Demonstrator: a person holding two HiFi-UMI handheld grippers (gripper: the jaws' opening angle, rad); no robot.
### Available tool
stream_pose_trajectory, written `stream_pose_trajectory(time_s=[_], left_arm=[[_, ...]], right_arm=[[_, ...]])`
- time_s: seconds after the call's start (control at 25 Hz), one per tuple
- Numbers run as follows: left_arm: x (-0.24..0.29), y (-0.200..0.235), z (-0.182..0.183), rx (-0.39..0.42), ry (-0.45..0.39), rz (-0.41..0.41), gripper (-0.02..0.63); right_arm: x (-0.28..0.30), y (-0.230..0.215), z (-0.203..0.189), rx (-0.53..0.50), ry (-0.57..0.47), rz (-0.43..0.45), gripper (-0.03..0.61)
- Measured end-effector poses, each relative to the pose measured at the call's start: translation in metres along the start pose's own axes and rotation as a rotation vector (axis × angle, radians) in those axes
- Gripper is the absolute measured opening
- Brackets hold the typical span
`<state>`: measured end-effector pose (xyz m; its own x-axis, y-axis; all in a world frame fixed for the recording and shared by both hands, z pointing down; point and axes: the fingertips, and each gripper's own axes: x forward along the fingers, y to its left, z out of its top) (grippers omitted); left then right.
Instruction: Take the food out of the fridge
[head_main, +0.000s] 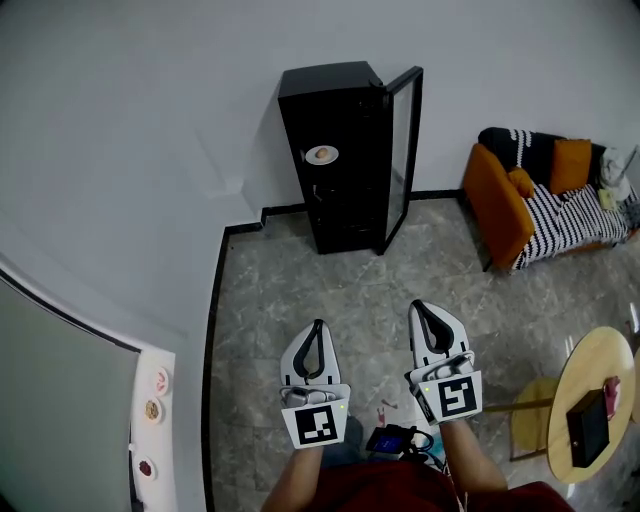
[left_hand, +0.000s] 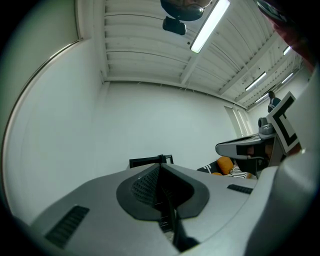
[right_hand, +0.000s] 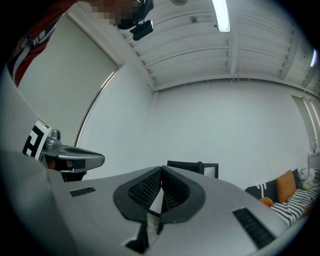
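A: Fridge (head_main: 340, 150) status?

B: Against far wall, well apart from both claws. Door (head_main: 403, 150) already open, swung out on the right. Opening step done.

A: Food?

B: On a plate (head_main: 321, 154) on an upper shelf inside. Too small to identify, possibly a bun or pastry. Not yet taken out, nothing touching it.

A: Left claw (head_main: 318, 326)?

B: Clenched on nothing. In left gripper view, claw (left_hand: 161, 166) closed tip to tip, only wall and fridge top beyond. Held low over floor (head_main: 290, 290), pointed toward fridge.

A: Right claw (head_main: 418, 306)?

B: Same reading. In right gripper view, claw (right_hand: 161, 169) closed, empty, fridge straight ahead. Just beside left one, slightly further forward.

A: Remaining?

B: Nearly everything. Judged sequence:
- cross floor to fridge
- release one claw
- reach onto shelf
- take plate by rim
- draw out level
- set down

A: Set-down spot?

B: None named in task. Round bench (head_main: 595, 365) at right near, black box (head_main: 587, 420) on it, bare surface beside. Ledge (head_main: 150, 440) at left with small dishes, another candidate. Only a guess either way.

A: Stage?

B: Early. Door open, food in place on shelf, no contact made.
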<state>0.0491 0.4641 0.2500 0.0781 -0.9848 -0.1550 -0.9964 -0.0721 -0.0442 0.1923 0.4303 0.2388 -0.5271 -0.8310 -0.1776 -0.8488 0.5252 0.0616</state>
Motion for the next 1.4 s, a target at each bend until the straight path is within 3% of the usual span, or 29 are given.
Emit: stream_pose_trajectory(time_s=[0.76, 1.0, 1.12, 1.4], left_arm=[[0.086, 0.129, -0.006, -0.020, -0.020, -0.018, 0.014], [0.099, 0.146, -0.012, -0.018, -0.016, -0.021, 0.014], [0.110, 0.147, -0.014, -0.018, -0.017, -0.021, 0.014], [0.148, 0.142, -0.023, -0.013, -0.013, -0.004, 0.014]], right_arm=[[0.148, 0.059, -0.005, -0.018, -0.036, -0.003, 0.021], [0.165, 0.065, -0.008, -0.029, -0.026, -0.003, 0.021], [0.172, 0.061, -0.017, -0.044, 0.031, 0.015, 0.021], [0.202, 0.029, -0.021, -0.017, -0.032, 0.000, 0.021]])
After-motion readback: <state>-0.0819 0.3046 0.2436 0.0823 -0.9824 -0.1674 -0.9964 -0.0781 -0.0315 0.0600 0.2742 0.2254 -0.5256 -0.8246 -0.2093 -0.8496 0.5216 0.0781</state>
